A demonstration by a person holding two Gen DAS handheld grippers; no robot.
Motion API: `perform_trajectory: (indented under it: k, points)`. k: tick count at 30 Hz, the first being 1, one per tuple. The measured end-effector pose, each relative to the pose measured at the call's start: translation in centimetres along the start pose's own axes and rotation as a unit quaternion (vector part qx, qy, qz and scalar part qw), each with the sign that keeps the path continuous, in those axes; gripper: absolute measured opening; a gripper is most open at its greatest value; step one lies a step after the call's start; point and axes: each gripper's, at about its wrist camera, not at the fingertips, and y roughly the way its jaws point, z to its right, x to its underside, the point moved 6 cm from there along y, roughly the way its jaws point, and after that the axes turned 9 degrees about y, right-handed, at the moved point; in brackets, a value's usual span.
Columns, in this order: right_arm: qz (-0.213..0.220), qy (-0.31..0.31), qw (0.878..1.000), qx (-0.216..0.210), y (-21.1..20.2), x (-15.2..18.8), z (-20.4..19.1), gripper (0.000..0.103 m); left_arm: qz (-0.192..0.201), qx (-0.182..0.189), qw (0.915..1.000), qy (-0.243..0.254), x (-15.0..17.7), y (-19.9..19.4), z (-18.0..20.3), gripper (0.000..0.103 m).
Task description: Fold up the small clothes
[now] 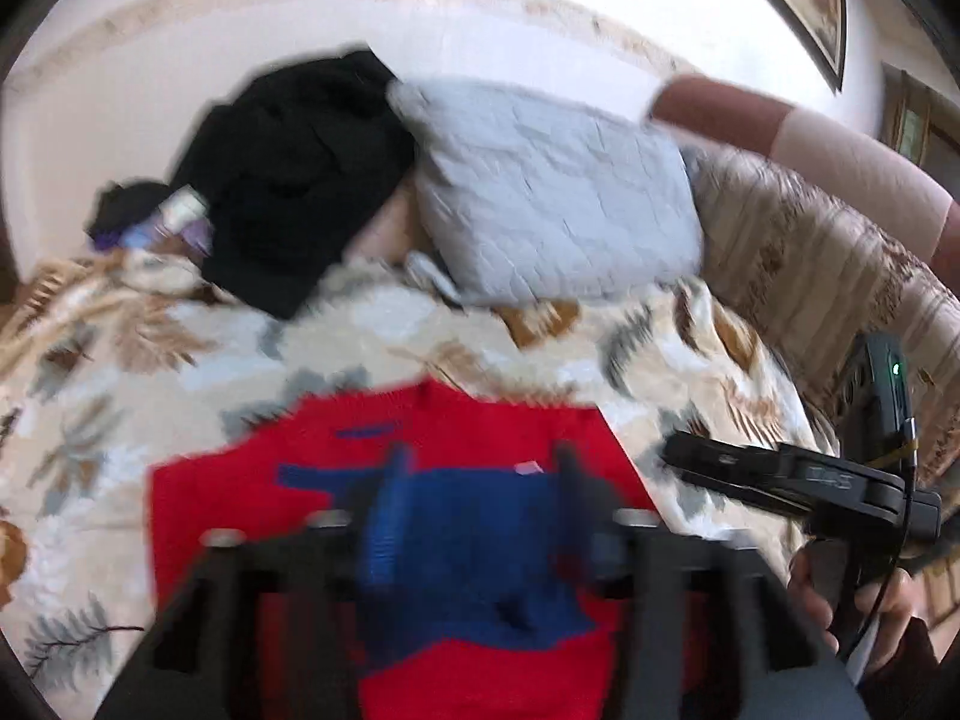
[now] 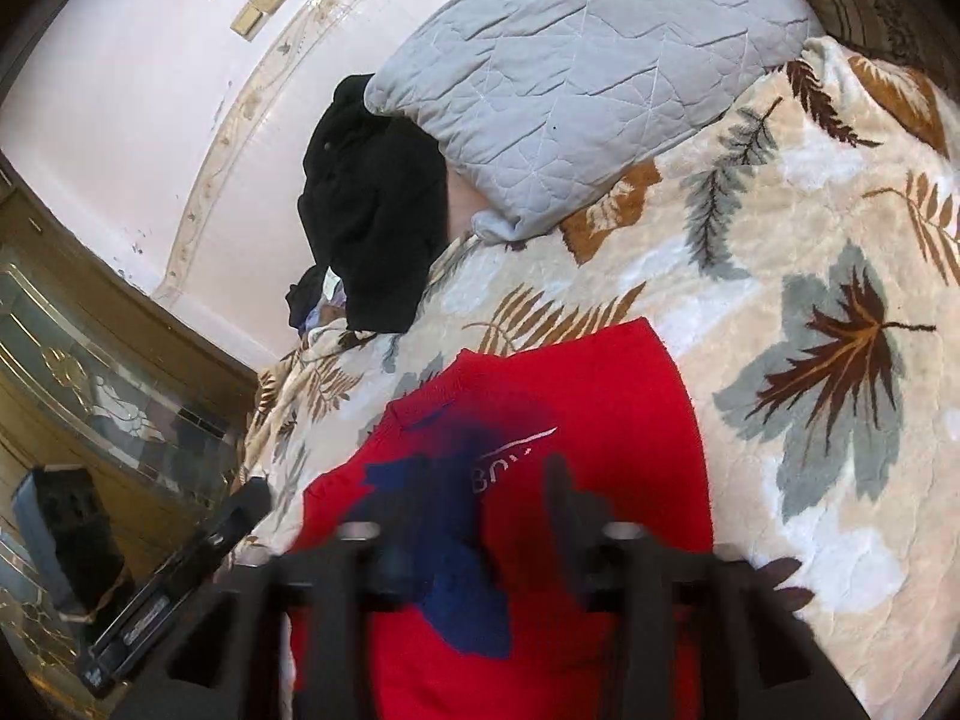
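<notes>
A red sweater (image 1: 240, 492) with a blue patch across its front lies flat on a leaf-patterned blanket (image 1: 150, 330) spread over the bed, with 2 hand-held claws poised over it. The left claw (image 1: 480, 480) hangs above the blue patch, its fingers spread apart and holding nothing, though the view is blurred. The right claw (image 2: 492, 498) sits over the same garment (image 2: 600, 396), its fingers likewise parted with red and blue knit showing between them; whether the tips touch the cloth cannot be told. In the left view the right claw (image 1: 690, 456) appears from the side, just beside the sweater's edge, gripped by a hand (image 1: 840, 600). At the head of the bed a grey quilted pillow (image 2: 570, 72) leans near the wall, touching a heap of black clothing (image 2: 372, 204) to its side.
</notes>
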Motion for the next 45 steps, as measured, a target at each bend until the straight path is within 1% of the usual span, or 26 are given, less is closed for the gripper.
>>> perform_trajectory:
  k: [2, 4, 5, 8, 9, 11, 14, 15, 16, 17, 19, 22, 24, 26, 28, 31, 32, 33, 34, 36, 37, 38, 40, 42, 43, 45]
  points:
    - [0.000, 0.003, 1.000, -0.012, 0.3, 0.1, -0.4, 0.084, 0.017, -0.031, 0.9993, -0.014, 0.1, -1.5, -2.3, 0.067]
    - [-0.037, 0.008, 0.999, -0.010, 2.1, 0.7, -0.6, 0.084, 0.011, -0.058, 0.9974, -0.040, 1.0, -2.2, -5.2, 0.067]
    - [-0.052, 0.013, 0.999, 0.001, 3.0, 1.0, -0.3, 0.084, 0.005, -0.069, 0.9964, -0.050, 1.4, -2.0, -6.1, 0.067]
    - [-0.083, 0.036, 0.995, 0.051, 6.1, 1.6, 1.4, 0.082, -0.031, -0.126, 0.9875, -0.090, 4.2, -1.5, -11.1, 0.067]
    - [-0.090, 0.053, 0.993, 0.063, 6.9, 1.7, 2.2, 0.080, -0.042, -0.136, 0.9846, -0.102, 5.2, -1.5, -12.3, 0.067]
    - [-0.101, 0.073, 0.990, 0.068, 8.1, 1.9, 3.2, 0.073, -0.065, -0.152, 0.9782, -0.126, 7.0, -1.0, -14.5, 0.067]
    - [-0.104, 0.046, 0.990, 0.084, 9.2, 2.1, 2.8, 0.063, -0.098, -0.167, 0.9690, -0.153, 9.2, 0.1, -16.5, 0.067]
    - [-0.104, 0.034, 0.991, 0.084, 9.5, 2.3, 2.4, 0.052, -0.107, -0.165, 0.9670, -0.162, 9.8, 0.3, -16.9, 0.067]
    - [-0.107, 0.025, 0.991, 0.082, 9.7, 2.6, 2.1, 0.025, -0.113, -0.162, 0.9657, -0.169, 10.3, 0.7, -17.2, 0.067]
    - [-0.108, 0.019, 0.991, 0.078, 9.9, 2.8, 1.8, 0.018, -0.117, -0.161, 0.9648, -0.172, 10.6, 0.9, -17.1, 0.067]
    - [-0.084, -0.008, 0.993, 0.085, 9.5, 2.9, 1.0, 0.009, -0.122, -0.164, 0.9639, -0.171, 10.8, 1.1, -16.9, 0.067]
    - [-0.033, -0.047, 0.995, 0.083, 7.5, 2.3, -0.6, 0.008, -0.119, -0.178, 0.9671, -0.138, 10.7, 0.9, -15.6, 0.067]
    - [0.001, -0.063, 0.994, 0.093, 5.6, 1.7, -1.0, 0.008, -0.120, -0.187, 0.9686, -0.112, 10.5, 1.0, -14.8, 0.067]
    - [0.013, -0.061, 0.992, 0.111, 4.7, 1.2, -0.2, 0.008, -0.126, -0.189, 0.9704, -0.082, 10.6, 1.4, -13.5, 0.067]
    - [0.001, -0.057, 0.988, 0.141, 5.1, 0.8, 1.2, 0.008, -0.142, -0.194, 0.9686, -0.062, 11.0, 2.4, -12.8, 0.067]
    - [-0.002, -0.033, 0.985, 0.172, 5.5, 0.4, 3.2, 0.008, -0.180, -0.200, 0.9613, -0.060, 12.2, 3.6, -12.8, 0.067]
    - [0.001, -0.025, 0.986, 0.168, 5.2, 0.1, 3.4, 0.008, -0.183, -0.198, 0.9606, -0.066, 12.4, 3.7, -12.9, 0.067]
    - [0.000, -0.022, 0.987, 0.157, 4.8, -0.1, 3.4, 0.012, -0.179, -0.197, 0.9614, -0.072, 12.3, 3.5, -13.1, 0.067]
    - [-0.003, -0.023, 0.991, 0.133, 4.5, -0.2, 2.6, 0.012, -0.171, -0.198, 0.9622, -0.075, 12.0, 3.2, -13.2, 0.067]
    - [-0.001, -0.049, 0.992, 0.112, 4.4, 0.2, 0.9, 0.014, -0.155, -0.206, 0.9636, -0.072, 11.3, 2.7, -13.3, 0.067]
    - [0.000, -0.066, 0.992, 0.108, 4.7, 0.6, -0.1, 0.025, -0.151, -0.209, 0.9636, -0.069, 11.0, 2.6, -13.2, 0.067]
    - [-0.004, -0.079, 0.991, 0.104, 5.2, 1.3, -0.8, 0.032, -0.153, -0.208, 0.9636, -0.068, 10.9, 2.8, -13.1, 0.067]
    - [-0.032, -0.099, 0.990, 0.092, 6.7, 3.2, -2.3, 0.076, -0.168, -0.203, 0.9629, -0.058, 11.2, 3.7, -12.6, 0.067]
    - [-0.041, -0.121, 0.987, 0.095, 7.8, 4.8, -3.0, 0.077, -0.189, -0.215, 0.9575, -0.035, 11.9, 4.7, -12.1, 0.067]
    - [-0.062, -0.145, 0.980, 0.123, 9.2, 6.1, -2.8, 0.075, -0.197, -0.222, 0.9546, -0.019, 12.2, 5.1, -11.8, 0.068]
    - [-0.093, -0.171, 0.967, 0.163, 10.8, 8.0, -1.6, 0.070, -0.196, -0.228, 0.9536, -0.011, 12.2, 5.0, -11.6, 0.068]
